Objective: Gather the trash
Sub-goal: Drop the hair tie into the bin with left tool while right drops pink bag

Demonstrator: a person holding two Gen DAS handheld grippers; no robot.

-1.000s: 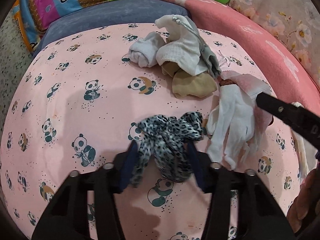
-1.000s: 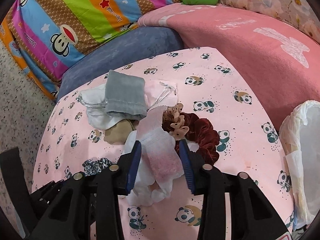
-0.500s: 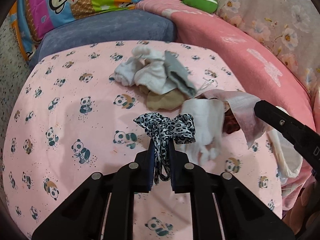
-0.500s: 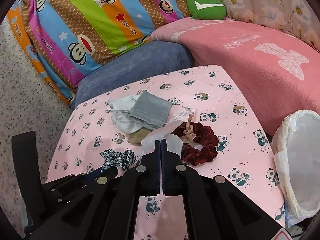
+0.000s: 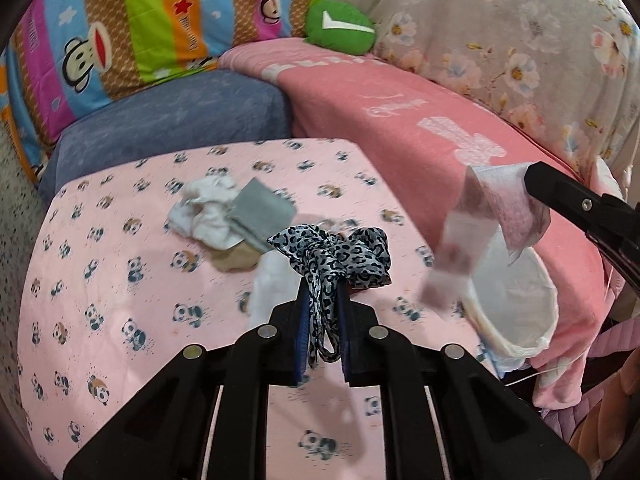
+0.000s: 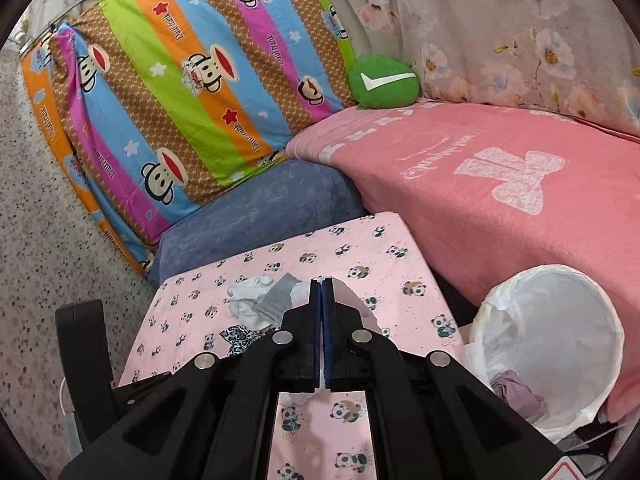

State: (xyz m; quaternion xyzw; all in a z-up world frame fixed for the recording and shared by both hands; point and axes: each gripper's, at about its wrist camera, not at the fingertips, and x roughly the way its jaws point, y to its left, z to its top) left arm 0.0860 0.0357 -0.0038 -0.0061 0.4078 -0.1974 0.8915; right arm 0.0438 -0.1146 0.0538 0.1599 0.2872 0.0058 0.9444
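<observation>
My left gripper is shut on a leopard-print scrunchie and holds it above the panda-print table. My right gripper is shut on a white and pink tissue, which hangs from its tip in the left wrist view; only a sliver shows in the right wrist view. A white-lined trash bin stands at the table's right edge, below the hanging tissue. It holds a bit of purple trash.
A pile of white and grey cloths and a tan one lie on the table. A white glove lies behind the scrunchie. A pink blanket, blue cushion and striped bedding surround the table.
Both grippers closed on their items and lifted. The right gripper carried the tissue up and right toward the bin. The scrunchie rose off the table.
</observation>
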